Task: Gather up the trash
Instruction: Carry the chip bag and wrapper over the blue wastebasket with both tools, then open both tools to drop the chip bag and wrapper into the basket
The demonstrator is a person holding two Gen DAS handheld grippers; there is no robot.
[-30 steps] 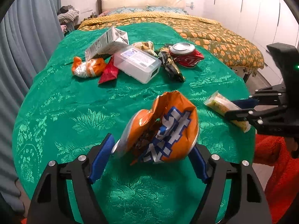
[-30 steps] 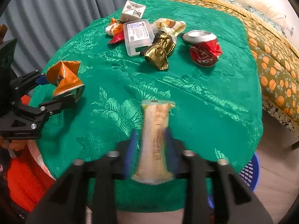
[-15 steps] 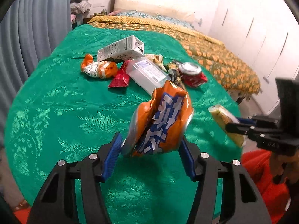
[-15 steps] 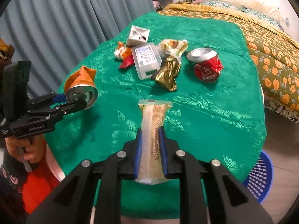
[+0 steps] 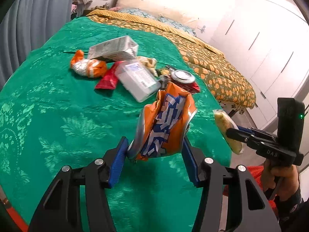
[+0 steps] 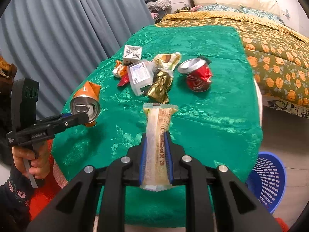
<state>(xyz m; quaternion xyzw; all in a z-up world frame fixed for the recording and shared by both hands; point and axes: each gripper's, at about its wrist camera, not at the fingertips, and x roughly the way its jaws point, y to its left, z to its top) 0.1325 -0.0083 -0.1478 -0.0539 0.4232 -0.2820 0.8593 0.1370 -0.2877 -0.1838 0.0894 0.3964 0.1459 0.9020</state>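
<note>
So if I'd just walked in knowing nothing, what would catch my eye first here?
Probably the two hand-held grippers, each lifting trash above the green cloth: the left gripper, its jaws closing, holds a crushed orange can, and the right gripper pinches a pale snack wrapper. Behind them lies a heap of litter with a crushed red can, and a blue basket stands on the floor at the right.

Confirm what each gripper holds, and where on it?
Left gripper: closing on crushed orange can, pinched across its lower sides. Right gripper: shut on snack packet, near its bottom end.
</note>
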